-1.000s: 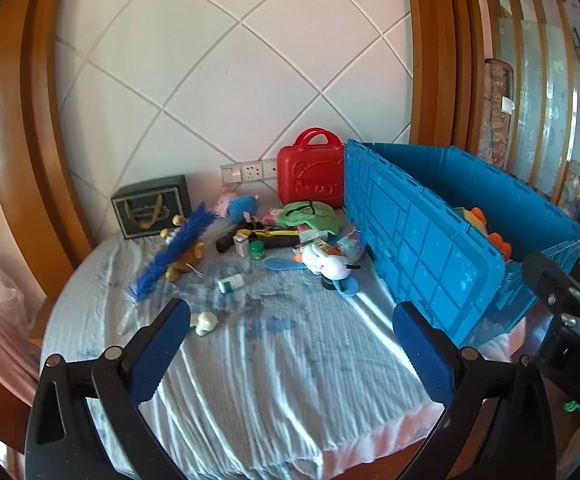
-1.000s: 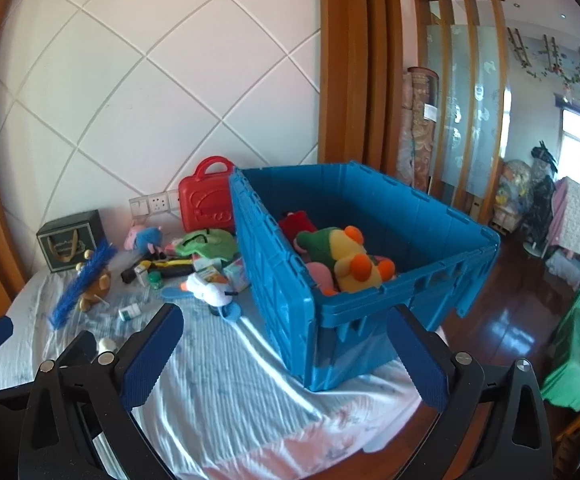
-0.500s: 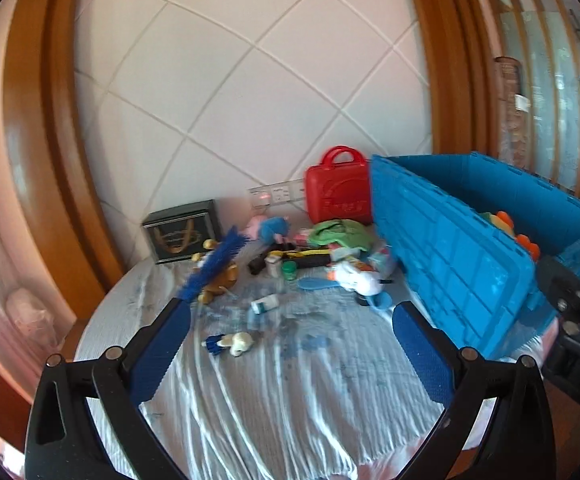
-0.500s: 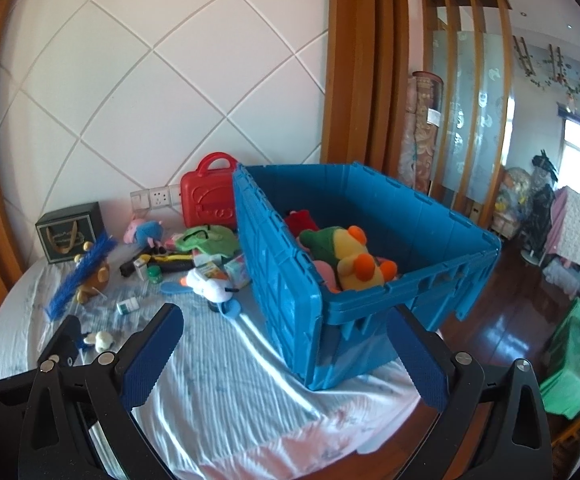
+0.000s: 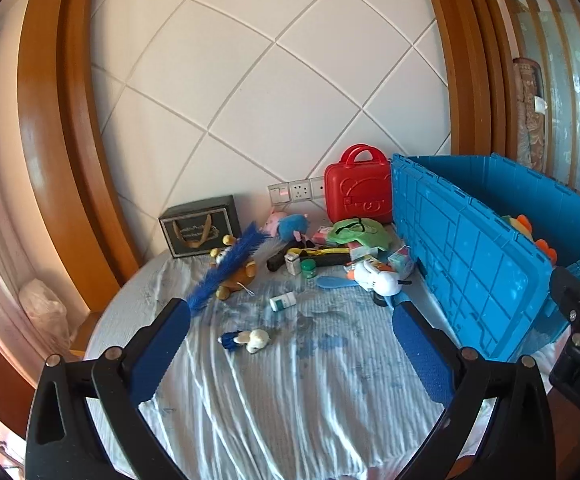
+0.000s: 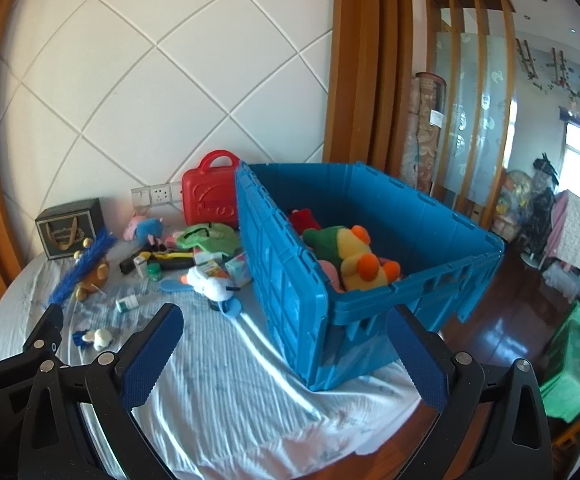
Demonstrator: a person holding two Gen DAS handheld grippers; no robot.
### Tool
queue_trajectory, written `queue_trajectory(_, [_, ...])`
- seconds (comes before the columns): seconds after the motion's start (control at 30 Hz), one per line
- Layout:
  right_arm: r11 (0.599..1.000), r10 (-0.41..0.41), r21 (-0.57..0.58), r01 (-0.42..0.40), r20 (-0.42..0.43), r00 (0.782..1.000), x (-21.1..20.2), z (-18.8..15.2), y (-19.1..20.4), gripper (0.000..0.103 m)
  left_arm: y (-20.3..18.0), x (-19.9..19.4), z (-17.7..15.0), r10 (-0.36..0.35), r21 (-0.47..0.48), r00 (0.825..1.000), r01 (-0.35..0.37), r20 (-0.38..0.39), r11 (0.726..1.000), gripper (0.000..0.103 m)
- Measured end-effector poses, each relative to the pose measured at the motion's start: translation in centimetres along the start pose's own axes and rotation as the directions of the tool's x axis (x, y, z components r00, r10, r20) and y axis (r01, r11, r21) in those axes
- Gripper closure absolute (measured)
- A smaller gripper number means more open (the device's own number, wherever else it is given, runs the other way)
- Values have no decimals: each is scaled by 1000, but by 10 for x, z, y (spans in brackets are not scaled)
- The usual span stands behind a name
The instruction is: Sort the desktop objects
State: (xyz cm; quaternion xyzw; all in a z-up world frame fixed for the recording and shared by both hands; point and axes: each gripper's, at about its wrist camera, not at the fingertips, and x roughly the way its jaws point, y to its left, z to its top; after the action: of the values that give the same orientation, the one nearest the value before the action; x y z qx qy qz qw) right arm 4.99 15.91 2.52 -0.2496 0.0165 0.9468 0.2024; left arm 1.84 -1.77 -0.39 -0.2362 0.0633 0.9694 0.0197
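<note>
I'm looking over a round table point(image 5: 273, 408) that is wearing a pale blue cloth. A big blue crate point(image 6: 374, 280) is sitting on its right side, lid flaps open, and it is holding a yellow-and-green plush point(image 6: 354, 256) plus a red item at the back. A red toy case point(image 5: 358, 192) is standing against the wall left of the crate, and a dark gift bag point(image 5: 199, 231) is standing further left. A blue brush point(image 5: 231, 266) is lying over a brown teddy point(image 5: 237, 276). A white plush duck point(image 5: 378, 276) is lying near the crate wall. A small white bottle point(image 5: 283, 301) and a tiny white plush point(image 5: 251, 339) are lying nearest me. I'm holding the left gripper point(image 5: 290, 334) and the right gripper point(image 6: 283, 338) above the cloth, both spread wide and gripping nothing.
</note>
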Motion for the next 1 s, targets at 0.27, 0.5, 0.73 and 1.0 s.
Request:
queue_trajectory(0.27, [1000,-3,-15,3,-5,1000,3,1,4,0,-10,1,0,68,73,997,-70,25,995,0])
queue_trajectory(0.5, [1000,-3,-23,3,-4,1000,6,1,6,0,-23,6,-1,119,127,992,-114,-34,985,0])
queue_trajectory(0.73, [1000,1,-22,-1,-2,1000,7,1,6,0,-21,13,-3,54,105,994,-44,-92,993,0])
queue_trajectory(1.0, [1000,2,-20,-2,-8,1000,8,0,5,0,-23,14,-4,-44,86,991,55,-129,995,0])
